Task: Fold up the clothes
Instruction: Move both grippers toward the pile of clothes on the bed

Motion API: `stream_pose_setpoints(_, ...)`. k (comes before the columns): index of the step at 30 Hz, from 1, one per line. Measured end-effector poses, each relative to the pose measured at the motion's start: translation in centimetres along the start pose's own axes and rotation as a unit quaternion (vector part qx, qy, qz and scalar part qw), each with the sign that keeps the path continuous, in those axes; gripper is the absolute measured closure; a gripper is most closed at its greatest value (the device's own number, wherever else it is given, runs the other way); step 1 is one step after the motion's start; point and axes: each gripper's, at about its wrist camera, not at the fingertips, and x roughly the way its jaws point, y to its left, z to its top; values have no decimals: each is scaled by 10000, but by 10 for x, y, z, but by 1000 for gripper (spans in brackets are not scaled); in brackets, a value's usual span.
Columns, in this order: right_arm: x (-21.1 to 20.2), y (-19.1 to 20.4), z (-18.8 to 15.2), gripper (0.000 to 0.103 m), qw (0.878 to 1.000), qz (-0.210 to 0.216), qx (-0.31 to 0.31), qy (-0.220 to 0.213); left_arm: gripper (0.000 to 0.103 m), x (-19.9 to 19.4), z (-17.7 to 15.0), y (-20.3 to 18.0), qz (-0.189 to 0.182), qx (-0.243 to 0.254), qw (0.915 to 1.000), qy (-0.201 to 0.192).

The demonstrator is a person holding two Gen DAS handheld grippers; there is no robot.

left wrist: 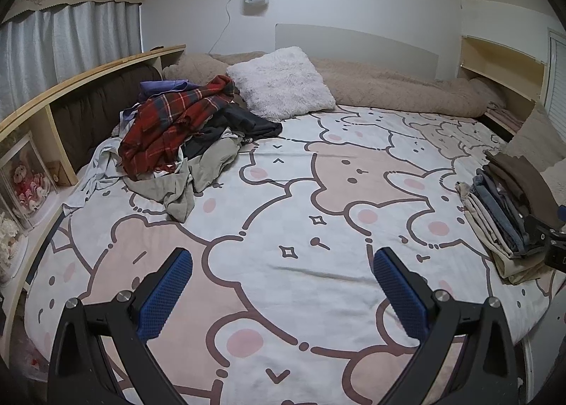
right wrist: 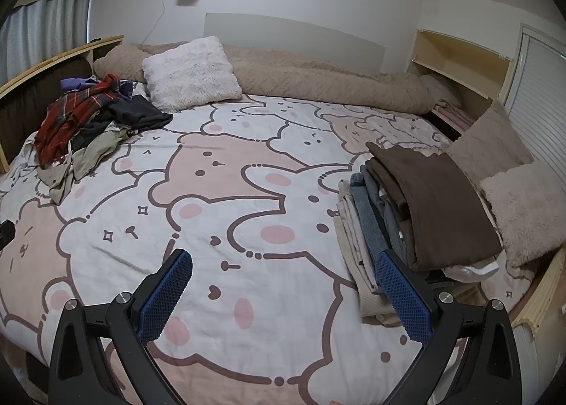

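A heap of unfolded clothes (left wrist: 184,136), with a red plaid piece on top, lies at the bed's far left; it also shows in the right wrist view (right wrist: 88,129). A stack of folded clothes (right wrist: 417,214), a brown piece on top, sits at the bed's right side and shows in the left wrist view (left wrist: 506,206) too. My left gripper (left wrist: 283,256) is open and empty above the bear-print bedsheet (left wrist: 283,192). My right gripper (right wrist: 283,256) is open and empty, its right finger just in front of the folded stack.
A white fluffy pillow (left wrist: 283,83) and a rolled beige blanket (left wrist: 406,86) lie at the head of the bed. Two beige cushions (right wrist: 513,192) sit at the right edge. A wooden shelf (left wrist: 70,86) runs along the left side.
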Motion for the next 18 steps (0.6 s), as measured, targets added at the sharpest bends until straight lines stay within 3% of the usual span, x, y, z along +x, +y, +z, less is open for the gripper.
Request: stream_pose_setpoints(18,19,16,4,0,9999,49,-106,115,0,14,7,14,-143,-21,9998,-127)
